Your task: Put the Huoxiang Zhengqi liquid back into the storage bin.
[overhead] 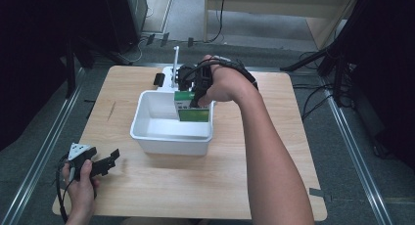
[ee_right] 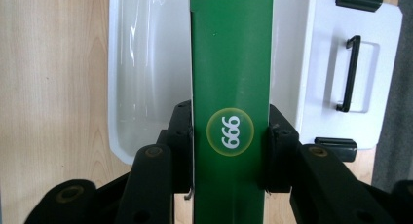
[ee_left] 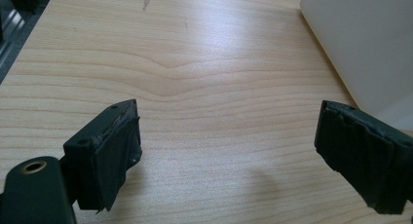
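A green box (overhead: pixel 192 106) with a white "999" roundel (ee_right: pixel 230 131) hangs over the far right part of a white plastic tub (overhead: pixel 147 103), partly inside it. My right gripper (overhead: pixel 196 90) is shut on the green box, a jaw pressing each long side. In the right gripper view the tub (ee_right: pixel 141 73) lies below the box. My left gripper (overhead: pixel 111 159) rests low near the table's near left corner, open, its pads (ee_left: pixel 116 151) wide apart over bare wood with nothing between them. The tub's outer wall (ee_left: pixel 360 44) stands just to its right.
A white base plate (ee_right: pixel 355 73) with a black handle (ee_right: pixel 349 73) and black clips sits behind the tub at the table's far edge. A white post (overhead: pixel 176 58) rises there. The light wooden table (overhead: pixel 230 176) has room in front and at both sides.
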The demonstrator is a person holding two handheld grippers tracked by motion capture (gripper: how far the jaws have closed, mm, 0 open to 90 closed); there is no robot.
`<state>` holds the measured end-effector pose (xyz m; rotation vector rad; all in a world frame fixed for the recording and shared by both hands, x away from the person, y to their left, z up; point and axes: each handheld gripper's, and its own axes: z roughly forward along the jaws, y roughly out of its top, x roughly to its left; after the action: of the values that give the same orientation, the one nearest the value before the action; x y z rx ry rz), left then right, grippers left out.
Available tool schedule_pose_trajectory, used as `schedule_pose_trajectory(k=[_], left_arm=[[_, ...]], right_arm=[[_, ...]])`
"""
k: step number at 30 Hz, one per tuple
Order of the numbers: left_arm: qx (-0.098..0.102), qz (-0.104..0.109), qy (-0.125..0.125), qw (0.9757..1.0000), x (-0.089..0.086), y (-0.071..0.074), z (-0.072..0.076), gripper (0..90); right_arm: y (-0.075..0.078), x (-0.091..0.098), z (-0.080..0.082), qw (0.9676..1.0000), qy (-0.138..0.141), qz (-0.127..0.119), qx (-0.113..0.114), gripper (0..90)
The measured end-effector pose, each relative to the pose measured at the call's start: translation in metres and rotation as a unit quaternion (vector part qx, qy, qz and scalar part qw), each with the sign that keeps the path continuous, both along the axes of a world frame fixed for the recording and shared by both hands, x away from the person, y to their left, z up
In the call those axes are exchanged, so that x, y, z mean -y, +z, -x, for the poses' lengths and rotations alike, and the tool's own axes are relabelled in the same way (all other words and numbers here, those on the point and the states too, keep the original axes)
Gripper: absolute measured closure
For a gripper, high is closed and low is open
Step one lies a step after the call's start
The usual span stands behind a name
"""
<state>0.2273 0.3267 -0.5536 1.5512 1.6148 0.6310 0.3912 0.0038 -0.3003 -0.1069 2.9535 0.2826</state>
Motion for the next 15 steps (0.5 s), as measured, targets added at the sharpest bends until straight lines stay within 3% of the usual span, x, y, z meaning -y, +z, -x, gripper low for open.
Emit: schedule_pose_trajectory(k=[15], left_arm=[[0.000,0.000,0.000,1.0000,0.000,0.000,0.000,10.4]], right_arm=[[-0.028,0.002,-0.007,0.9999,0.007,-0.004,-0.011,64.4]])
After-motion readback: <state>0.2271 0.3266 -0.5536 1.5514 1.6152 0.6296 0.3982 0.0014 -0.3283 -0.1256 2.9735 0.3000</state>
